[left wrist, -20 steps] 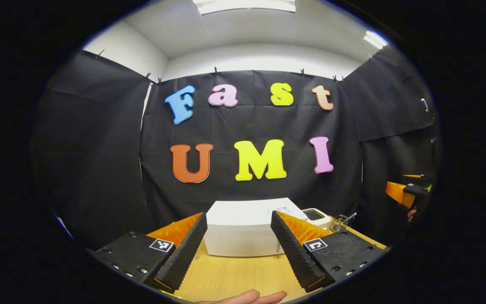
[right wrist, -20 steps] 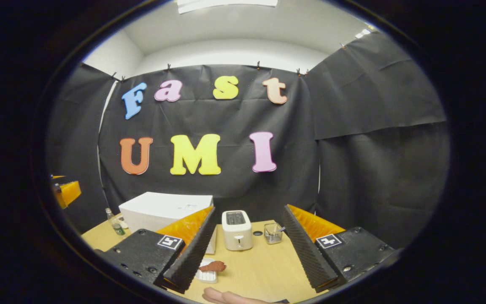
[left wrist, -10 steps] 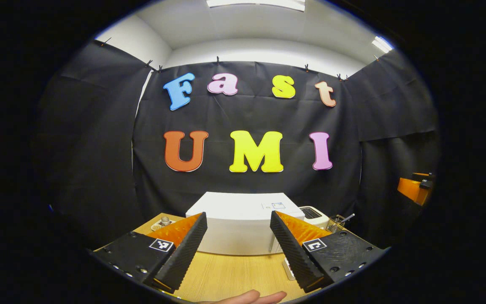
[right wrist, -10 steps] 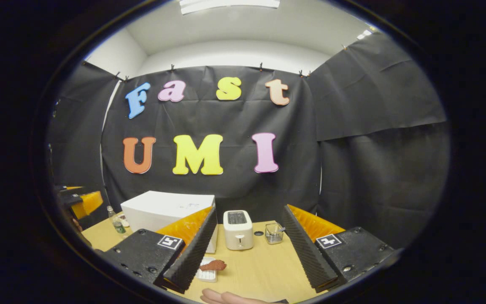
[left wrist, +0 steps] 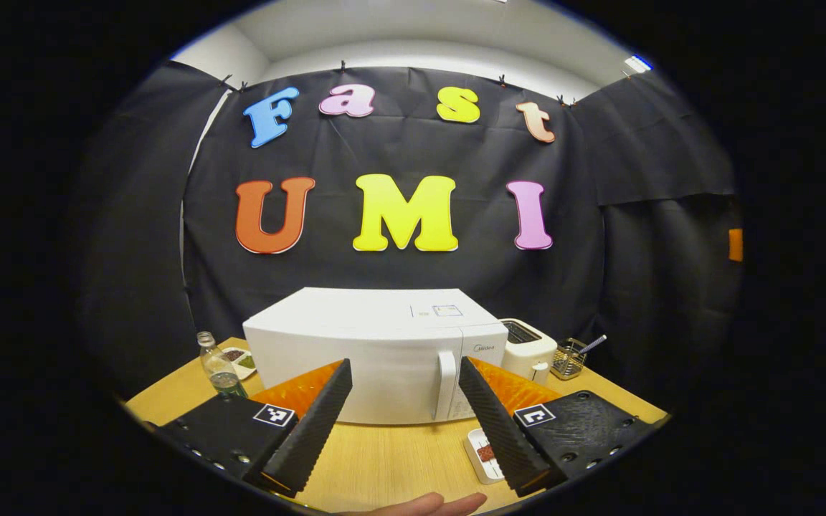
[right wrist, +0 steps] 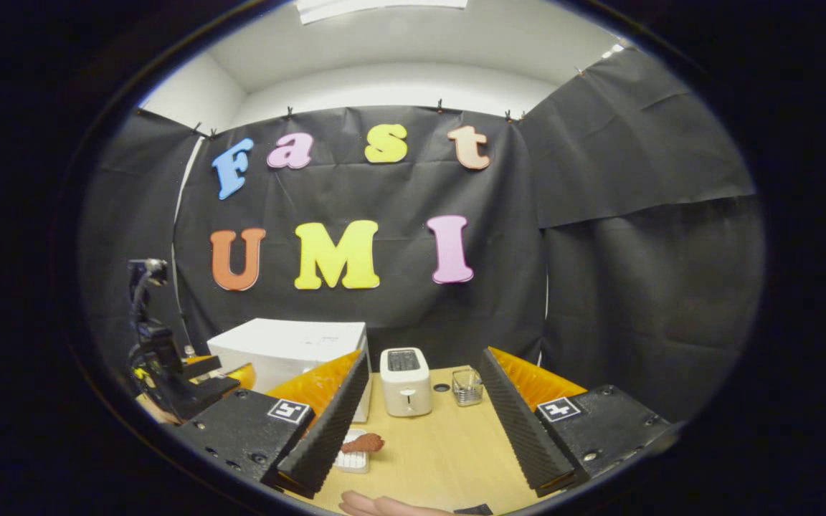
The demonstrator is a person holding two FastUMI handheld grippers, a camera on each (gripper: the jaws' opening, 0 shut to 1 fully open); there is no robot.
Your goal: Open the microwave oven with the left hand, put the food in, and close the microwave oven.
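Observation:
The white microwave (left wrist: 377,344) stands on the wooden table (left wrist: 384,466), its door shut and its vertical handle (left wrist: 446,383) at the door's right edge. My left gripper (left wrist: 404,365) is open in front of it, short of the door. The food, a brown piece (right wrist: 363,443), lies on a small white plate (right wrist: 350,463) right of the microwave. My right gripper (right wrist: 424,355) hangs open above the table, back from the plate. The left gripper (right wrist: 191,376) also appears at the left of the right gripper view.
A white toaster (right wrist: 404,380) and a small wire basket (right wrist: 465,387) stand right of the microwave. Left of it are a glass bottle (left wrist: 221,369) and a small dish (left wrist: 237,357). A hand (right wrist: 384,505) shows at the lower edge.
The left gripper has moved toward the microwave and tipped down, so the door front and handle came into view. The right gripper has barely moved.

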